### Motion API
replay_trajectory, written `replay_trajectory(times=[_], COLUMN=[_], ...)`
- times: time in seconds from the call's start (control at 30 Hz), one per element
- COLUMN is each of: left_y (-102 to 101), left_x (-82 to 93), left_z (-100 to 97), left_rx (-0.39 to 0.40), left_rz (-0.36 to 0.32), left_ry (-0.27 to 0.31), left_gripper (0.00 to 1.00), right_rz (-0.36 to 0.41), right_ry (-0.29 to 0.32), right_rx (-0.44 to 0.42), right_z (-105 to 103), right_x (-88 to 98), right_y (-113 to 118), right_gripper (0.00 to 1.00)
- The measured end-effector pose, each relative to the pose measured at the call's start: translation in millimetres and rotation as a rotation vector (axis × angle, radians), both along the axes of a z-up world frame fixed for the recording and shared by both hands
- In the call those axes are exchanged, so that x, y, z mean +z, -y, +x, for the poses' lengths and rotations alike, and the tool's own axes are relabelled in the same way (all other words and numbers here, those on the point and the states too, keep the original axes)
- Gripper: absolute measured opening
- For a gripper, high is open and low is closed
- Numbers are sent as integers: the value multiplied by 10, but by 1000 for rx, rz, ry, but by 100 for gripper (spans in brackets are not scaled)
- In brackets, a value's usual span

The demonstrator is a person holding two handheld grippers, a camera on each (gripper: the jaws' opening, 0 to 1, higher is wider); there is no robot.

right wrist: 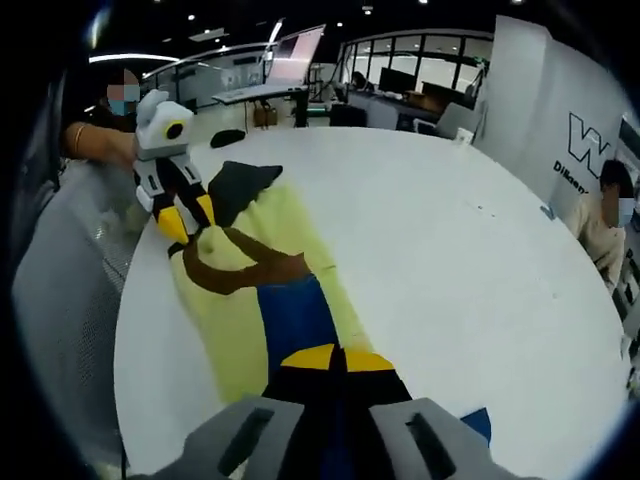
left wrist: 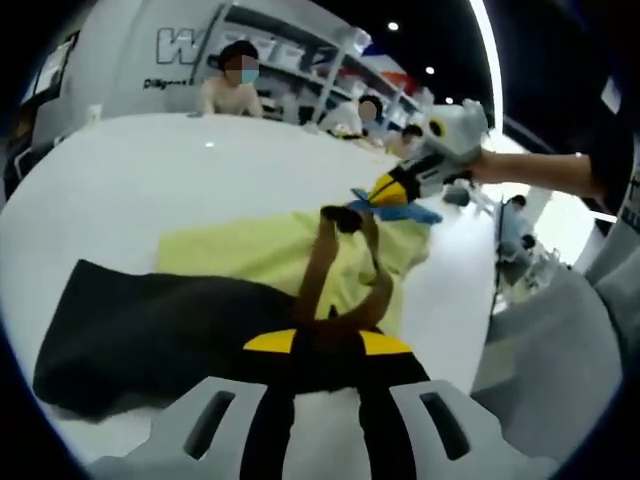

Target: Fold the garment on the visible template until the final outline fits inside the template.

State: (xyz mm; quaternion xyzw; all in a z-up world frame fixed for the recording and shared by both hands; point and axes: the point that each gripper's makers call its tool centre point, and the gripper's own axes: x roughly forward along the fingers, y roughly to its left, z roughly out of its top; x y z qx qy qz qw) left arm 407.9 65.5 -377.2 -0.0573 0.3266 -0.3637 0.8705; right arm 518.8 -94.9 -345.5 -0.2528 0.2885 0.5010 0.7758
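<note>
Garment (left wrist: pixel 270 255) stretched between both grippers over a round white table (left wrist: pixel 150 170)

Pale yellow cloth with a brown strap (right wrist: pixel 235 268), a blue part (right wrist: pixel 295 315) and a black part (left wrist: pixel 150 330), lying along the table's near edge. Left gripper (left wrist: pixel 325 345) is clenched on the brown strap with the black part just beside it; right gripper (right wrist: pixel 330 362) is clamped on the blue end. Wall lettering beyond the table starts with a large "W" (right wrist: pixel 590 140), with smaller words under it too blurred to read
</note>
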Motion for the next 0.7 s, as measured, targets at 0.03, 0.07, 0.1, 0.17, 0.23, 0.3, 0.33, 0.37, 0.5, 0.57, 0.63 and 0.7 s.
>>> replay_trajectory(times=[0.03, 0.07, 0.1, 0.17, 0.23, 0.3, 0.33, 0.37, 0.5, 0.57, 0.63, 0.7], left_y=[-2, 5, 8, 41, 79, 134, 153, 165, 163, 167, 137, 173], left_x=[0, 15, 19, 44, 75, 150, 188, 206, 218, 237, 223, 237], left_z=[6, 15, 22, 27, 30, 46, 51, 48, 99, 122, 185, 168], left_rx=[-2, -5, -4, -17, -37, -48, -50, -57, -77, -78, -47, -46], left_rz=[0, -6, -13, -31, -48, -89, -109, -114, -95, -87, -80, -109], left_ry=[1, 8, 7, 12, 22, 42, 49, 54, 84, 82, 87, 67], left_gripper=[21, 21, 21, 21, 22, 23, 23, 20, 21, 21, 21, 21], right_rz=[21, 36, 43, 44, 39, 37, 42, 44, 42, 56, 67, 84], right_ry=[24, 34, 43, 54, 72, 100, 113, 121, 154, 159, 161, 152], right_rx=[-24, -41, -48, -51, -57, -73, -87, -94, -93, -108, -125, -138], right_z=[57, 88, 94, 72, 47, 36, 54, 55, -44, -53, -99, -143], right_x=[73, 118, 177, 246, 308, 390, 421, 446, 610, 656, 715, 753], right_y=[23, 45, 74, 104, 131, 189, 233, 260, 343, 412, 452, 485], right_gripper=[0, 0, 0, 0, 0, 0, 0, 0, 0, 0, 0, 0])
